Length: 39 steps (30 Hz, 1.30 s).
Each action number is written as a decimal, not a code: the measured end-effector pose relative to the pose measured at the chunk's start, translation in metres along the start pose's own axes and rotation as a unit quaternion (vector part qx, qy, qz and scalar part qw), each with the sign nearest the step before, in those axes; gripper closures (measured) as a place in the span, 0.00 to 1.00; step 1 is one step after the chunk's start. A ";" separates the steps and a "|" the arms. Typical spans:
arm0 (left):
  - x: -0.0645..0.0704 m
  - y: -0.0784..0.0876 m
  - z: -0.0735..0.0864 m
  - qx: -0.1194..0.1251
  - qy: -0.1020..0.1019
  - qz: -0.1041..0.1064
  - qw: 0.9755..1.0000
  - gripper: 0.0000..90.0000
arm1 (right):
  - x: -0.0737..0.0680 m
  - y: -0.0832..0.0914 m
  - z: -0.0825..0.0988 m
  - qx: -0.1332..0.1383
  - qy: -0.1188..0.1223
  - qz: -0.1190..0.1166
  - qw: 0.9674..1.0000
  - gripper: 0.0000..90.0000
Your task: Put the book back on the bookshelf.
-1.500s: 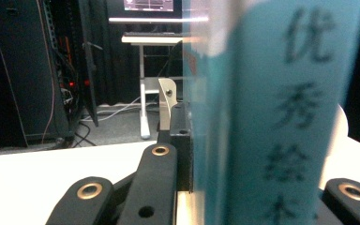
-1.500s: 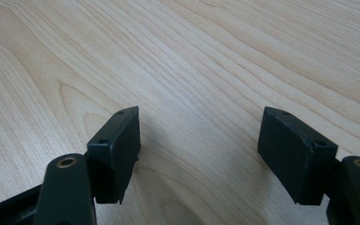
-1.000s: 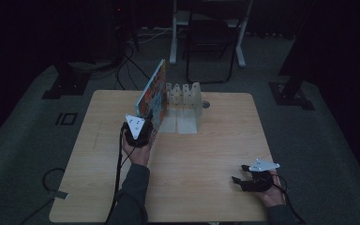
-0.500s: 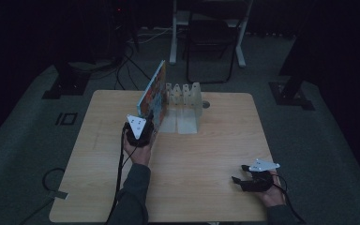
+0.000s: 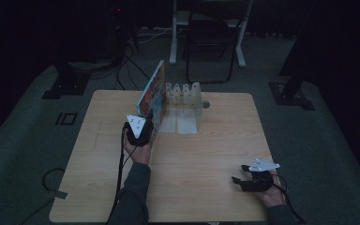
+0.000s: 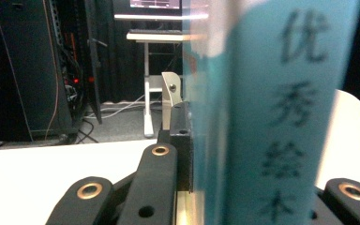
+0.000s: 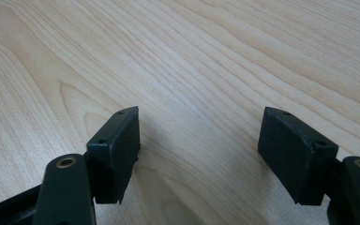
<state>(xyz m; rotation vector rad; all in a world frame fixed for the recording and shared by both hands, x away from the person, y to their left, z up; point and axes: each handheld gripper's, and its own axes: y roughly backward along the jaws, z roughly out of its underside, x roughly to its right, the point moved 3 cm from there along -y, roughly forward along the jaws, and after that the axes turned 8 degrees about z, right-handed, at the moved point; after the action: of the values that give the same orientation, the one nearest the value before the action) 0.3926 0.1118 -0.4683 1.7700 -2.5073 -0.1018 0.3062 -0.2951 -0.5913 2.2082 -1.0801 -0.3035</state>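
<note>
Glossy paper book, matt wood-grain table

I see a dim room with a grey-green carpeted floor. A light wooden table with rounded corners stands at its centre. Behind it I make out a dark folding chair between the white legs of a desk, black stand bases at either side, and cables trailing across the floor. A lit monitor glows above the desk.

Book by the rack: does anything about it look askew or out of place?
Nothing stands out. The book stands upright on its edge beside the white rack, clamped in the left claw. The right claw rests open near the table edge.
</note>
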 end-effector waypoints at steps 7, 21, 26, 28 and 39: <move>0.002 -0.003 -0.001 0.001 -0.004 -0.003 1.000 0.90 | 0.000 0.000 0.000 0.000 0.002 0.000 1.000 0.32; 0.001 -0.005 0.003 0.000 -0.007 -0.002 1.000 0.90 | 0.000 0.000 0.000 0.001 0.003 0.001 1.000 0.32; 0.000 -0.004 0.005 0.002 -0.005 -0.002 1.000 0.90 | 0.000 0.000 0.000 0.000 0.002 0.000 1.000 0.32; 0.000 -0.003 0.006 0.002 -0.006 -0.001 1.000 0.90 | 0.000 0.001 0.001 0.000 0.003 0.001 1.000 0.32; -0.002 0.004 0.014 0.002 -0.002 0.007 1.000 0.90 | 0.000 0.001 0.001 -0.001 0.004 0.002 1.000 0.32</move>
<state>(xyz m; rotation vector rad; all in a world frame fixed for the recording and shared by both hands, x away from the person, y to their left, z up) 0.3880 0.1158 -0.4817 1.7562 -2.5239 -0.0989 0.3055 -0.2956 -0.5914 2.2045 -1.0785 -0.2932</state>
